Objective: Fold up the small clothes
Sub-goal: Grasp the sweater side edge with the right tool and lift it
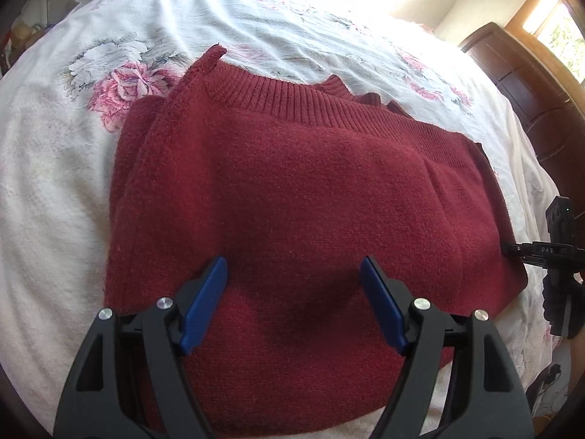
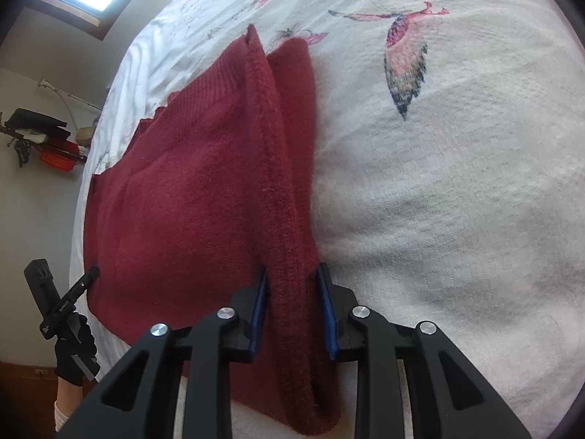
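A dark red sweater [image 1: 292, 190] is seen folded on the flowered bedspread [image 1: 55, 183], filling the middle of the left wrist frame. The left claw [image 1: 294, 270] is held spread wide above it, gripping nothing. The right claw [image 2: 292, 274] is set astride a raised fold of knit, lower centre, its blue pads [image 2: 325, 311] part-way apart.

Pretty sure I'm working in somebody's bedroom here, just a regular home. There's a bed under a white floral bedspread [image 1: 256, 11] with pink roses and a butterfly print, a dark wood headboard [image 1: 519, 84], a sunny window [image 1: 559, 29], and a wall shelf [image 2: 44, 139] piled with random stuff.
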`<action>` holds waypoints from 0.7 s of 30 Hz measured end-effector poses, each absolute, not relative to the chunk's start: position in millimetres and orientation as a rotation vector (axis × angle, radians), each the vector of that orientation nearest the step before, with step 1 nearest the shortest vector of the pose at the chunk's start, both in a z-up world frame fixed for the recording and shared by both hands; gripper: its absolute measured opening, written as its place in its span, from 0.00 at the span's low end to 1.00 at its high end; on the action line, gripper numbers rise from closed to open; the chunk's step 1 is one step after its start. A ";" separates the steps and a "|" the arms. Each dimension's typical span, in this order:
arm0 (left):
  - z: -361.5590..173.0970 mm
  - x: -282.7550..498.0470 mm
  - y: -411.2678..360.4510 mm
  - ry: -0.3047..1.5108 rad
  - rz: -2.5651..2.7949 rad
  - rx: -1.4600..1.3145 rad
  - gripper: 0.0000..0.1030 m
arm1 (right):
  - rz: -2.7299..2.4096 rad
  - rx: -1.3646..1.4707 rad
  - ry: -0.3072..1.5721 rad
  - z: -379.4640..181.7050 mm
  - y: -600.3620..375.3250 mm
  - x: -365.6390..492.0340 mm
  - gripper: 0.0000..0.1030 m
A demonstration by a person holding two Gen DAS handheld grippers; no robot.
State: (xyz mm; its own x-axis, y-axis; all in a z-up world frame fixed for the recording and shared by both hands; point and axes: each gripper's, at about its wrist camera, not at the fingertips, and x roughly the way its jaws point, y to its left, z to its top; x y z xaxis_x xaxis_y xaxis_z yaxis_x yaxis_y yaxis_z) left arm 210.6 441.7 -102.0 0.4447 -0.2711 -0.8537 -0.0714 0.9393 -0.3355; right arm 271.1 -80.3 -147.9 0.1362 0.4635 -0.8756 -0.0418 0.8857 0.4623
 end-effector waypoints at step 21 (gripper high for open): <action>-58.0 208.8 444.5 1.030 -0.208 -0.464 0.73 | 0.479 0.277 1.236 -41.4 -1.8 268.3 0.20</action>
State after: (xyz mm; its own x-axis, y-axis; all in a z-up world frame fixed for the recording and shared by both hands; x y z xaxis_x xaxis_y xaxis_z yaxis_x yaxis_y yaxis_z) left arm 208.8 444.5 -58.0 0.5059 -0.3793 -0.7747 -0.0486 0.8842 -0.4646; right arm 268.3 -1.8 -41.4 0.2482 0.4918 -0.8346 -0.1988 0.8691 0.4530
